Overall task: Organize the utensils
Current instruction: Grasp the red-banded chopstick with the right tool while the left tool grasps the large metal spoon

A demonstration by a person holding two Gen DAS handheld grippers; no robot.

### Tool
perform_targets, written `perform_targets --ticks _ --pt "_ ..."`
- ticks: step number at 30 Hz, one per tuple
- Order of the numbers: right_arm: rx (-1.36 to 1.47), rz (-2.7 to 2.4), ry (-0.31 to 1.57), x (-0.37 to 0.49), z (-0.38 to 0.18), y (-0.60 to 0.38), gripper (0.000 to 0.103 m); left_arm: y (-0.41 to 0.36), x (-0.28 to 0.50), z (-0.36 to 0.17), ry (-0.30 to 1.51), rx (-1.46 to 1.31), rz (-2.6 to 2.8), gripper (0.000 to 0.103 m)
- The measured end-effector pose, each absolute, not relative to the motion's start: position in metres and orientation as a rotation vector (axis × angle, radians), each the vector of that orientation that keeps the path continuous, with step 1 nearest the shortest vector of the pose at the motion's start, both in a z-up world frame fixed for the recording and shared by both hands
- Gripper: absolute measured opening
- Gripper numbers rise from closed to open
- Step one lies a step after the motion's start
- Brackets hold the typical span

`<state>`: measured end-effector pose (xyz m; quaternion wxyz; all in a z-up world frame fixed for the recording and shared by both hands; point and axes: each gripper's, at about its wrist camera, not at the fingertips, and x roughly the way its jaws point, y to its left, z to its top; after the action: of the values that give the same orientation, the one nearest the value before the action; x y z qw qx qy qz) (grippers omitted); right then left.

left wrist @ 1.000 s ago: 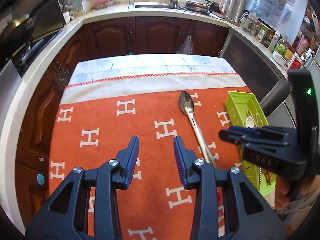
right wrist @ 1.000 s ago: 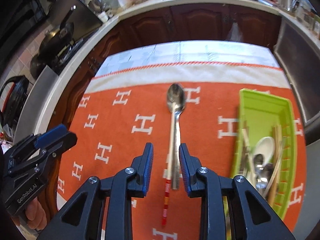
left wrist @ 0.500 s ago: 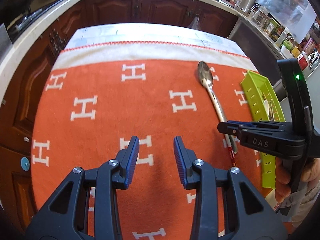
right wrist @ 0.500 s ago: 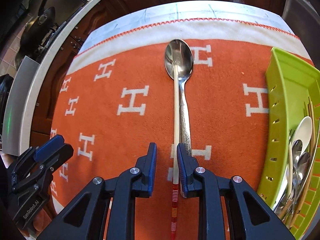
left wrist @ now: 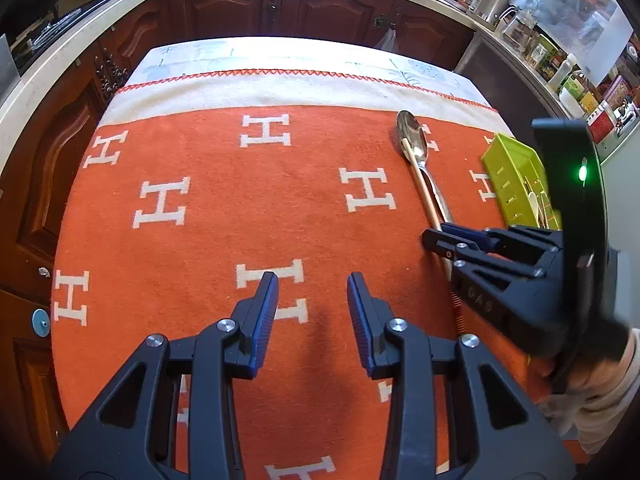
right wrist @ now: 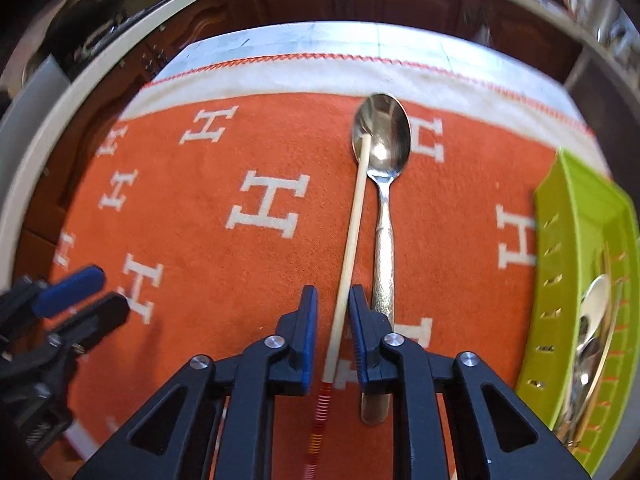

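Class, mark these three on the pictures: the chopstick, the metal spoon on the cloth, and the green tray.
chopstick (right wrist: 352,232), right wrist view, on the pale shaft.
metal spoon (right wrist: 382,132), right wrist view, on the bowl.
green tray (right wrist: 576,208), right wrist view, on its inner wall.

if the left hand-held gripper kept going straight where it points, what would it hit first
Most likely the orange cloth itself: the left hand-held gripper is angled down at a bare patch of it, with nothing between its open jaws. Depth is hard to judge.
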<state>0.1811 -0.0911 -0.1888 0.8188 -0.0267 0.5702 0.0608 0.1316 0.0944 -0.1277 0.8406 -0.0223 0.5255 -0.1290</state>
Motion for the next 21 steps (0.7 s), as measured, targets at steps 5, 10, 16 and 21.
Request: perform_targets --ticks 5,10,16,21 --pt "0.016 0.133 1.200 0.176 -0.187 -0.099 0.006 0.086 0.133 -0.126 1.112 -0.038 -0.289 0.032" --pt "0.164 0.168 1.190 0.168 -0.174 -0.128 0.005 0.069 0.137 -0.117 1.098 -0.026 -0.318 0.032" --pt "0.261 0.191 1.106 0.154 -0.139 -0.165 0.005 0.043 0.156 -0.110 1.093 -0.051 -0.374 0.032" --pt "0.315 0.165 1.054 0.151 -0.118 -0.203 0.005 0.027 0.183 -0.115 1.130 -0.099 -0.408 0.032"
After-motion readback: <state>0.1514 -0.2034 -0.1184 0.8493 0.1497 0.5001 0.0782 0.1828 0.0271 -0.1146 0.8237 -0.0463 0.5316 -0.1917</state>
